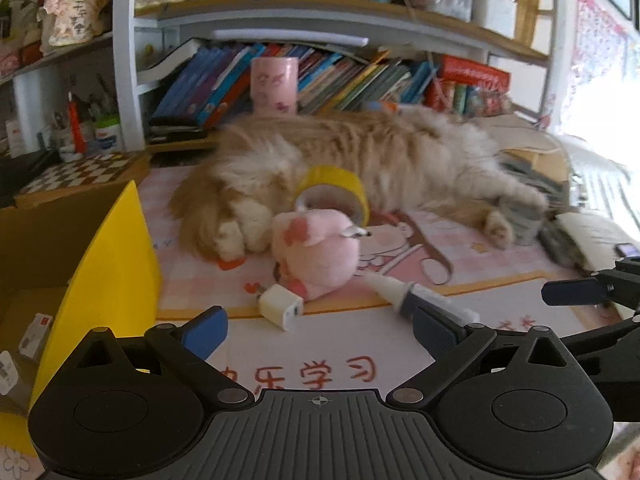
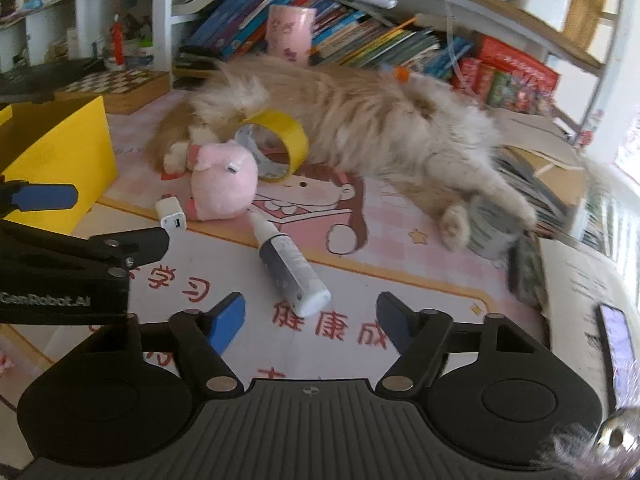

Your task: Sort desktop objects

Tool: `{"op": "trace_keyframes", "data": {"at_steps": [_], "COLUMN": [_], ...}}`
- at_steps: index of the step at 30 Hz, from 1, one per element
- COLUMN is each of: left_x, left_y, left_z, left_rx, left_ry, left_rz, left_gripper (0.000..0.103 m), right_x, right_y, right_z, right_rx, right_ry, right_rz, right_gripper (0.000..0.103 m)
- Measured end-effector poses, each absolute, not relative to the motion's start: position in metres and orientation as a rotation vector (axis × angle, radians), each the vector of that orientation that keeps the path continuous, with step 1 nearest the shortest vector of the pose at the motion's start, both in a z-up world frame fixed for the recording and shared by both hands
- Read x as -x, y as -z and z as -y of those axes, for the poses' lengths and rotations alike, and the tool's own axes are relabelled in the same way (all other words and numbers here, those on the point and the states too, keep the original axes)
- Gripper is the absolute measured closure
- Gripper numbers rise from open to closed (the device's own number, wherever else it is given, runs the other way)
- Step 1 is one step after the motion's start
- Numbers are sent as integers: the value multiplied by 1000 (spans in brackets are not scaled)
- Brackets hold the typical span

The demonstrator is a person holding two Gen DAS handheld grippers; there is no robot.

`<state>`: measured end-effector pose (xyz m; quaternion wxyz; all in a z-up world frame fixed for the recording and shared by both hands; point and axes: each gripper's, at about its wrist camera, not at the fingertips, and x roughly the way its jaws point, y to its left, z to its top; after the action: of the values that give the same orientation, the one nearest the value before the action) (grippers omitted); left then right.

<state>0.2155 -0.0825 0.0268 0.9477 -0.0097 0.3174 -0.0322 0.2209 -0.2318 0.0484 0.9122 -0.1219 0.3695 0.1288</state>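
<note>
A pink plush pig [image 1: 314,256] [image 2: 224,184] lies on the pink desk mat [image 1: 360,360]. A white charger plug [image 1: 280,306] [image 2: 171,214] lies in front of it. A grey-and-white glue tube [image 1: 416,298] [image 2: 290,268] lies to the right. A yellow tape roll [image 1: 334,192] [image 2: 276,144] leans against a sleeping cat [image 1: 360,152] [image 2: 360,128]. My left gripper [image 1: 320,330] is open and empty, just short of the charger. My right gripper [image 2: 312,320] is open and empty, just short of the tube's base.
A yellow box [image 1: 108,272] [image 2: 56,152] stands open at the left. A chessboard [image 1: 80,172], a pink cup [image 1: 274,86] and shelves of books [image 1: 340,80] are behind. Scissors [image 1: 432,256] lie on the mat. A phone [image 2: 618,344] lies at the right.
</note>
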Motion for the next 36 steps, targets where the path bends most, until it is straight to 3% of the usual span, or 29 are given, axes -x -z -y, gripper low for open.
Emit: {"op": "trace_keyframes", "data": {"at_steps": [6,12,20,23,30,32,34,36], "left_x": [-242,-266,-289,-298,-304,-304,-303,-301], "left_y": [-8,14,31,37,40,40,39,39], "left_z": [80,69,63,66,75,77,78,76], "left_rx": [4,19,68,62,-1,-10,-16,-9], "left_ry": [9,-46,-34,-16,-17,-14,-5,7], "left_rz": [-681,-724,-754,-769,-749,-746,-742,-744], "left_gripper": [4,17,33,43,48,54,68,68], "right_x": [-247,-277,-297,-303,-312,-314,-315,-316], "right_y": [-36,-14,4,6,6,7,8,9], "right_z": [225,224,220,218,217,217,216,216], "right_rx": [287,285,271,261,224,220,220,219], "right_ry": [-323,-346,-376,-384,-387,-388,-390,-391], "right_rz": [-796,-846,-877,-880,-874,-877,-879,-887], "right_gripper": [45,58,62,62,65,66,66,66]}}
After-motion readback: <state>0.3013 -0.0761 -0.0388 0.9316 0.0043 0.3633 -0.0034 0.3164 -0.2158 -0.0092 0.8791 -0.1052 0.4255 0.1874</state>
